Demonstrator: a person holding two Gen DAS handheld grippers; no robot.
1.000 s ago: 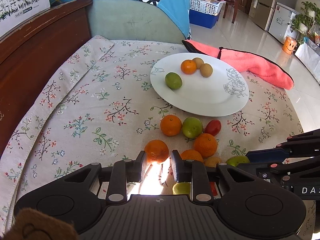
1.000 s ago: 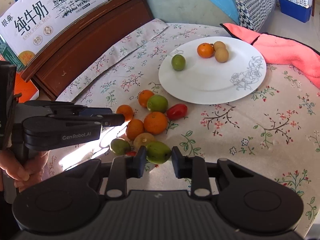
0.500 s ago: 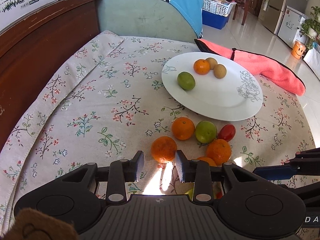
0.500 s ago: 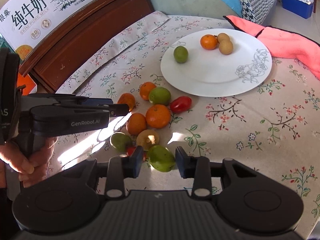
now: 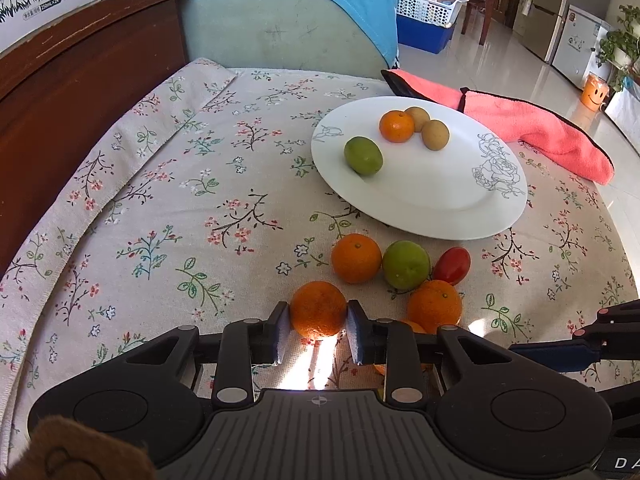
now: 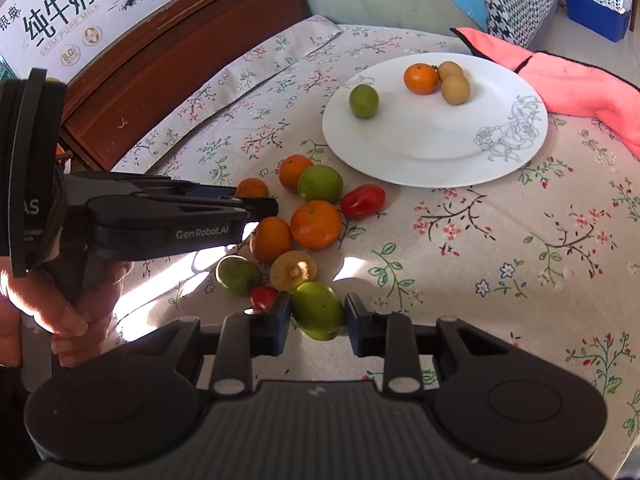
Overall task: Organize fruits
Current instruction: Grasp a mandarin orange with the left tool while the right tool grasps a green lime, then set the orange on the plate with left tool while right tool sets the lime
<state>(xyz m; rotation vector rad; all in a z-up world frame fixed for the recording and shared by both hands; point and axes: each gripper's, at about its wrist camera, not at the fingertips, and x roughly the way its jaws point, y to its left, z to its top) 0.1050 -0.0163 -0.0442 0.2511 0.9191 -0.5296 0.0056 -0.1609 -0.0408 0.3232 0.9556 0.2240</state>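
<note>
While claws pinch them, orange (image 5: 318,309) looks dimpled — green fruit (image 6: 318,311) glossy.

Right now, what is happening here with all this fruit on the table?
A person holds a gripper in each hand and is sorting fruit onto the white plate. The left gripper is shut on an orange, and the right gripper has just been closing on a green fruit. Four fruits already lie on the plate; the other loose fruits sit in a cluster on the flowered tablecloth.
</note>
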